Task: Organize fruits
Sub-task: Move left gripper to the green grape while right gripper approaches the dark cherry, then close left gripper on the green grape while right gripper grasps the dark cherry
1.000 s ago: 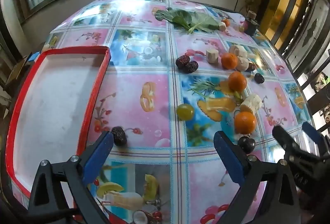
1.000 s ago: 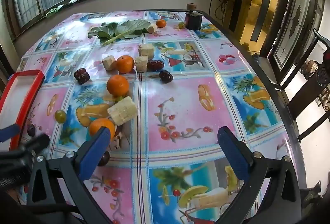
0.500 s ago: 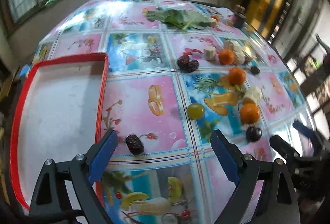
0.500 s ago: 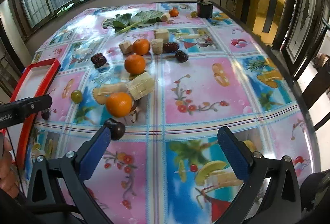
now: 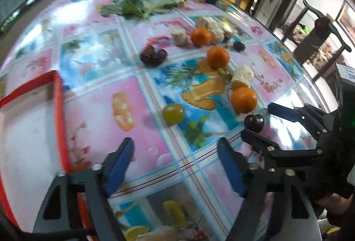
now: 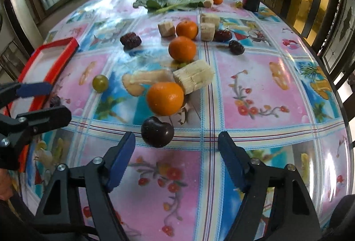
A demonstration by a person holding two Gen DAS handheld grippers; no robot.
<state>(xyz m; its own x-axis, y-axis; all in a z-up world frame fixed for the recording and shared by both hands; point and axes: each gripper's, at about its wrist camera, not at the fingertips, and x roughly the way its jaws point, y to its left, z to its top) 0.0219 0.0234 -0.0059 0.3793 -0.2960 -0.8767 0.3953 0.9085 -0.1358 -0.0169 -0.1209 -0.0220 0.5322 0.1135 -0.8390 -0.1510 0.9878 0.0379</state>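
Between the blue pads of the right gripper [image 6: 176,146] and just ahead of them sits a dark plum [image 6: 157,132] on the desk [image 6: 255,85]; the jaws stand wide apart and hold nothing. Just behind the plum lies an orange [image 6: 165,98], touching a pale banana chunk [image 6: 193,79] at its far right. Farther behind the plum come a 2nd orange [image 6: 182,49] and a 3rd [image 6: 187,29], the last flanked by more banana chunks. A green grape [image 6: 100,83] rests well left of the plum, and 2 dark red dates [image 6: 130,40] lie beyond the grape. Another dark fruit [image 6: 236,47] sits far behind and right of the plum. Leafy greens [image 6: 175,2] and a dark jar [image 6: 251,0] stand at the far desk edge.

The left gripper [image 5: 175,164] hovers left of the plum [image 5: 254,123], its jaws equally wide and empty, over bare patterned cloth. A red-rimmed tray [image 5: 59,112] lies far left of the plum, just beside the left gripper's near finger; in the right wrist view a small dark fruit [image 6: 54,100] sits against the tray's rim.
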